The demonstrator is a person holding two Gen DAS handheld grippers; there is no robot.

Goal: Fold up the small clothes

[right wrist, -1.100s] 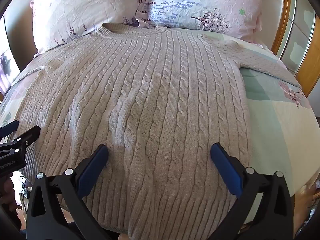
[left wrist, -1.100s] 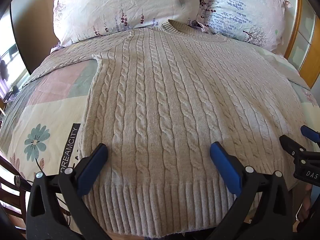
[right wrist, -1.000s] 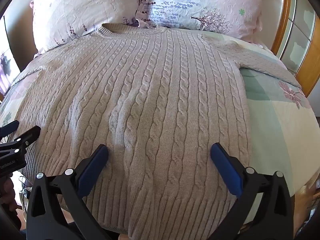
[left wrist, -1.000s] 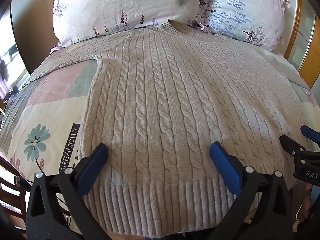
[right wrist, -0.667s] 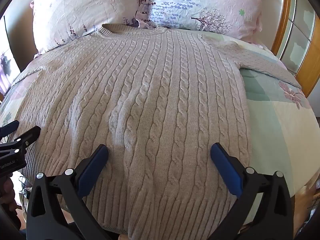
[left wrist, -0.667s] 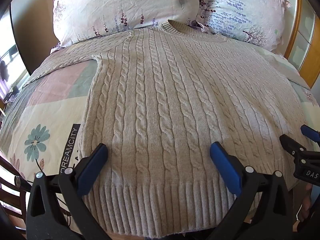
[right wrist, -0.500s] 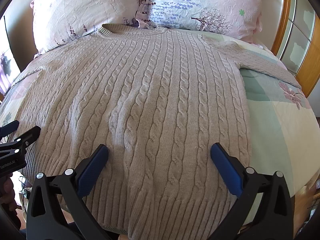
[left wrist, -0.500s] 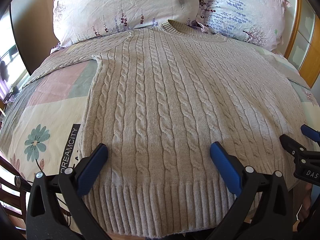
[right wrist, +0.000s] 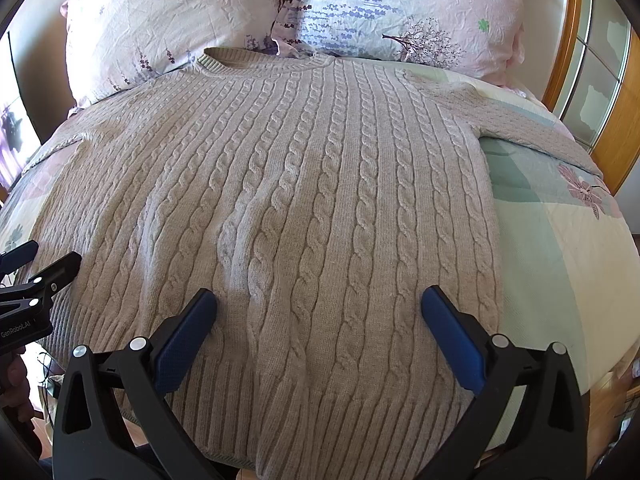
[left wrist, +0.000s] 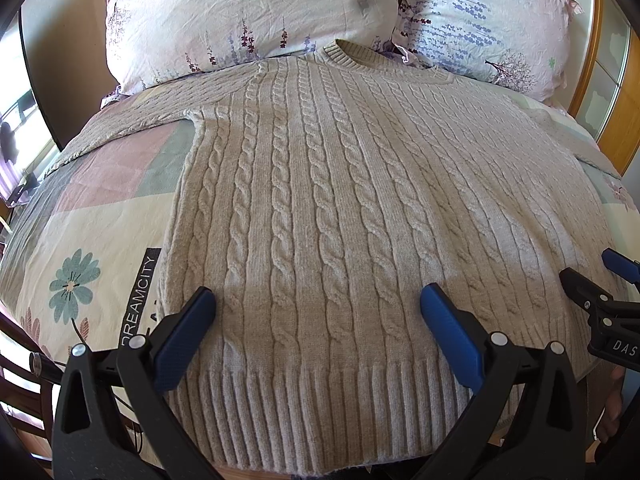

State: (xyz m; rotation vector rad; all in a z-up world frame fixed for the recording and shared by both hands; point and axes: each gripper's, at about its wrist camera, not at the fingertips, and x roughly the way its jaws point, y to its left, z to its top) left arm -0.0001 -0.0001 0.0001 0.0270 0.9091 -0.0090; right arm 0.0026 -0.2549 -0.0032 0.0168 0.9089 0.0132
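Note:
A beige cable-knit sweater lies flat and face up on the bed, collar toward the pillows, ribbed hem toward me; it also fills the right wrist view. Its sleeves spread out to each side. My left gripper is open and empty, hovering above the hem on the sweater's left half. My right gripper is open and empty above the hem on the right half. Each gripper shows at the edge of the other's view: the right one and the left one.
Two floral pillows lean at the head of the bed. A patchwork quilt covers the bed under the sweater. A wooden frame with glass panels stands at the right. The bed's near edge lies just under the hem.

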